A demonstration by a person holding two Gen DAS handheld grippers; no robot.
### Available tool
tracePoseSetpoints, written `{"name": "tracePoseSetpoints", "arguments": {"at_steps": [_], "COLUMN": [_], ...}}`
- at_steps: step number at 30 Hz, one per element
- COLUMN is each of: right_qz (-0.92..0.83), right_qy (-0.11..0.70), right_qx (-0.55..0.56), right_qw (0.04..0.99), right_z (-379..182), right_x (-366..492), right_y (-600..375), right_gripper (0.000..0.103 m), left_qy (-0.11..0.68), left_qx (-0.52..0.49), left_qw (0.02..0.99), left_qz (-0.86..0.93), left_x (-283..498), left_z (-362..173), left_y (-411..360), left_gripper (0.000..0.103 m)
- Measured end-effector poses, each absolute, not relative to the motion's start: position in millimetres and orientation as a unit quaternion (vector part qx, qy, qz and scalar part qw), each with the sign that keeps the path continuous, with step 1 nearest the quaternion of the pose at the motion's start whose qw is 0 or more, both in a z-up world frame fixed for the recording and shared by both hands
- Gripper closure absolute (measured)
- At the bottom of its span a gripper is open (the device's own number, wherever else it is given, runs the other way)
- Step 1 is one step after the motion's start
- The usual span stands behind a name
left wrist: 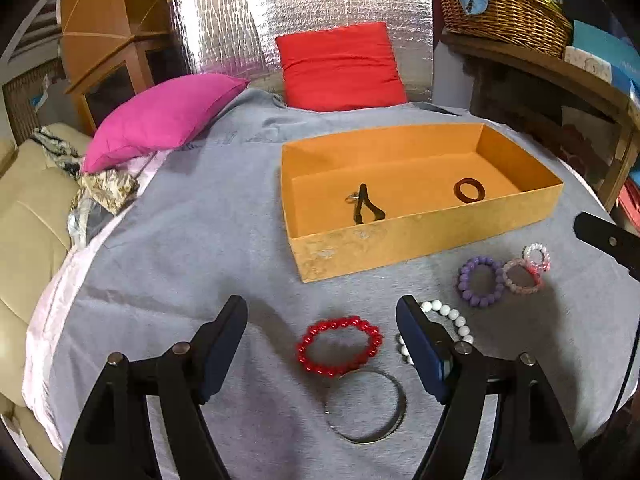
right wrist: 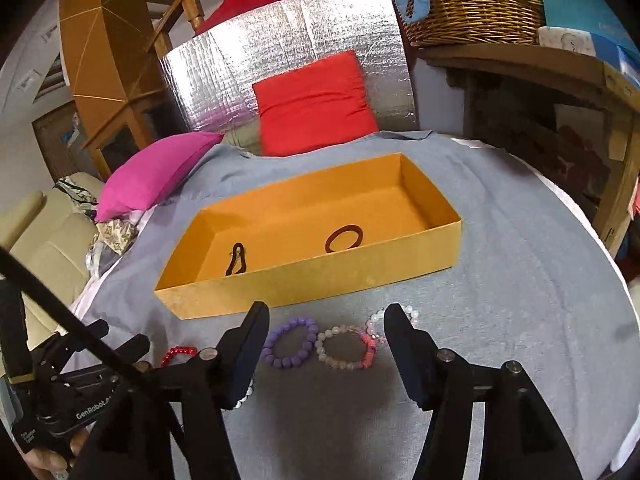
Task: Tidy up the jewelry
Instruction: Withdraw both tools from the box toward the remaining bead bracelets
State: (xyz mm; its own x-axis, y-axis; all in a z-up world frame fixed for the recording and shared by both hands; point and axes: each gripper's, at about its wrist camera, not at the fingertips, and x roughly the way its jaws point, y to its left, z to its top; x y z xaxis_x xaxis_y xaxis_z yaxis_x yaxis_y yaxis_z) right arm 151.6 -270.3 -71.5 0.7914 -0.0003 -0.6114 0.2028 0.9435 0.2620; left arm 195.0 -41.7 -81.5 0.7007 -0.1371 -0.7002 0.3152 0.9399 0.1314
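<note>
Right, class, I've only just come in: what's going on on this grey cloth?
Someone with a gripper in each hand is sorting jewelry into an orange box. A brown ring and a black looped piece already lie inside. Both grippers are open and hold nothing. The left gripper hovers by the red bead bracelet and thin metal bangle; the right gripper faces the purple bracelet and pink bracelet.

The left claw (left wrist: 322, 312) and right claw (right wrist: 326, 318) both hover side by side, pointing forward, jaws spread wide, gripping nothing
</note>
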Motion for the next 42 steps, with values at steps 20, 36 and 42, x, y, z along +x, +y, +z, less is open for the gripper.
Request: {"name": "tracePoseSetpoints", "arguments": {"at_steps": [20, 36, 42], "right_qz": [-0.021, -0.035, -0.039], "right_qy": [0.400, 0.405, 0.407], "right_qx": [0.172, 0.180, 0.178], "right_qw": [0.900, 0.896, 0.895], "right_z": [-105.0, -108.1, -109.1], "right_x": [187.7, 178.4, 177.2], "right_y": [-257.2, -269.9, -275.1], "right_gripper": [0.039, 0.039, 0.039], "left_qy": [0.385, 0.391, 0.394], "left_qx": [0.155, 0.163, 0.169], "left_qw": [0.901, 0.897, 0.894], "left_qz": [-0.124, -0.130, -0.131], "left_x": [207.4, 204.8, 204.5], "left_z": [-98.6, -103.5, -106.5], "left_y": [-42.2, -51.7, -55.9], "left_gripper": [0.025, 0.025, 0.025]}}
